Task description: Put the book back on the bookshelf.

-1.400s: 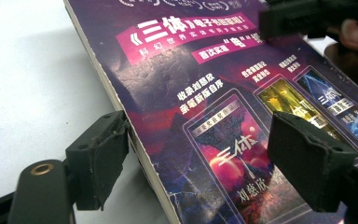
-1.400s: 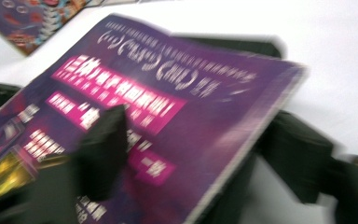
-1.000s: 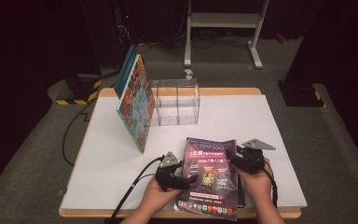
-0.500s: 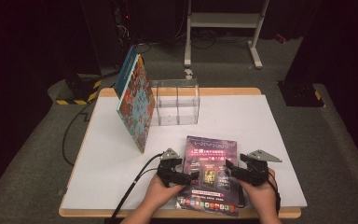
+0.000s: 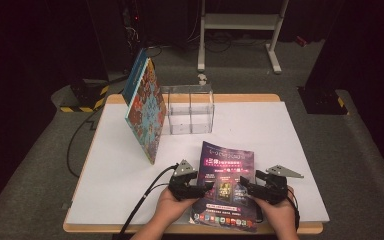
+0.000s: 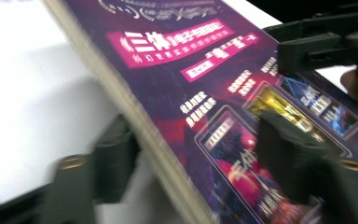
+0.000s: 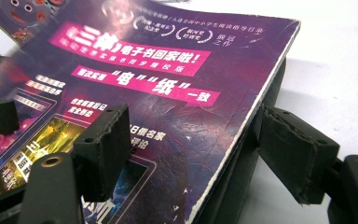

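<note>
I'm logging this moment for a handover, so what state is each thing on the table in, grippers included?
Purple book: flat on the table, closed, each side edge between a gripper's jaws.
Colourful book: upright, leaning against the clear box.
Clear box: upright, empty.
Left gripper: jaws just been closing, astride the book's edge.
Right gripper: open, jaws just been opening.

Left hand (image 5: 167,207): seen at the bottom of the high view, wrapped around its gripper.
Left gripper (image 5: 202,188): pointed toward the right gripper; its jaws have just been closing, with an edge of the book (image 5: 225,187) between them.
Right hand (image 5: 280,215): wrapped around its gripper.
Right gripper (image 5: 244,187): pointed toward the left gripper; its jaws have just been opening, set astride the book's other edge.
</note>
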Tool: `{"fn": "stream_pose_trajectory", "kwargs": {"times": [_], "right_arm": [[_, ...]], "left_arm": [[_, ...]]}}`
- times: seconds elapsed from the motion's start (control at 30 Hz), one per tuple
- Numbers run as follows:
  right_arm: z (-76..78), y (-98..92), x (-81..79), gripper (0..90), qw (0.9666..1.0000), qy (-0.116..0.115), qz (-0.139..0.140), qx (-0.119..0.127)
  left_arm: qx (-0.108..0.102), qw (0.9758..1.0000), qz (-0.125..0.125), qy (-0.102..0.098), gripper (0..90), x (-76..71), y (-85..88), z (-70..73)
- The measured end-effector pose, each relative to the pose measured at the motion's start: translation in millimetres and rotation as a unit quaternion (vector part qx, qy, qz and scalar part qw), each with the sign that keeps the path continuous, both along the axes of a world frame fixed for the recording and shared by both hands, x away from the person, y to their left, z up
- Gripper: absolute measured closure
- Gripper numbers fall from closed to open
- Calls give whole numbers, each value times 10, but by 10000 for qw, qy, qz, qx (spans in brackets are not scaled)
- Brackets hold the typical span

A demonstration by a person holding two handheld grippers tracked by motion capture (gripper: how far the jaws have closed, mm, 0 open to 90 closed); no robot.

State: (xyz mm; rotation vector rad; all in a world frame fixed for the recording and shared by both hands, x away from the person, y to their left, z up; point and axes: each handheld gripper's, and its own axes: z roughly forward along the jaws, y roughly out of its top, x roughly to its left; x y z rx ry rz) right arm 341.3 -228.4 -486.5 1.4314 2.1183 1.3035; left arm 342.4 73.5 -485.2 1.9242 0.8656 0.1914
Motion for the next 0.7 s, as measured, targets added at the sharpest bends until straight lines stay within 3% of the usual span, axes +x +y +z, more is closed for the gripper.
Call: {"fn": "stream_pose_trajectory", "kwargs": {"times": [0.07,0.23,0.43,0.6,0.7], "right_arm": [[1,4,-2,249,10000,-2,-3,-15],[-18,-20,14,237,9999,59,28,97],[-48,-52,42,221,9996,148,60,252],[-72,-75,65,204,9990,224,98,380],[-92,-96,87,196,9982,301,129,494]], "left_arm": [[150,9996,5,-247,485,-39,-11,34],[203,9980,-10,-593,666,-97,-4,72],[362,9920,-55,-1206,786,-222,-69,128],[320,9895,-107,-1406,821,-259,-81,136],[251,9895,-125,-1419,828,-253,-88,126]]}}
